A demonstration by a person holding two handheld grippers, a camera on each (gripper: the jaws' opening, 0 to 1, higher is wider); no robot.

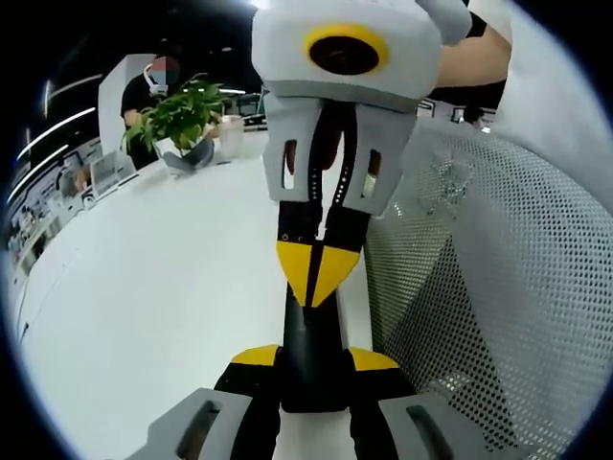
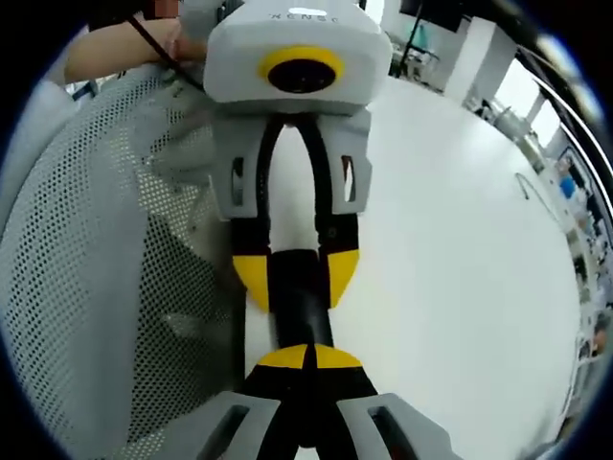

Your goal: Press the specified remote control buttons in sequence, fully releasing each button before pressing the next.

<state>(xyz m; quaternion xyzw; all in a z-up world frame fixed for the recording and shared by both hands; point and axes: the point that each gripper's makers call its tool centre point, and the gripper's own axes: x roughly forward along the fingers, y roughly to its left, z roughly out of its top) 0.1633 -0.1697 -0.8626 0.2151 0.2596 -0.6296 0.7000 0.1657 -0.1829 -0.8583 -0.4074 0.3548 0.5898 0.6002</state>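
Left gripper view: the left tongs (image 1: 314,359) grip the black remote control (image 1: 311,331) by its sides, above the white table (image 1: 163,287). The right tongs (image 1: 316,273), tips together, touch its far end.

Right gripper view: the right tongs (image 2: 306,357), tips closed, rest on the remote control (image 2: 302,311). The left tongs (image 2: 297,273) straddle it, beside a mesh chair back (image 2: 96,240).

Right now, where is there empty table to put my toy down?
The wide bare stretch of white table between the potted plant, the white cup and the black remote is free. It is crowded beside the mesh chair: there the left gripper clamps the remote and the right gripper, tips shut, rests on it.
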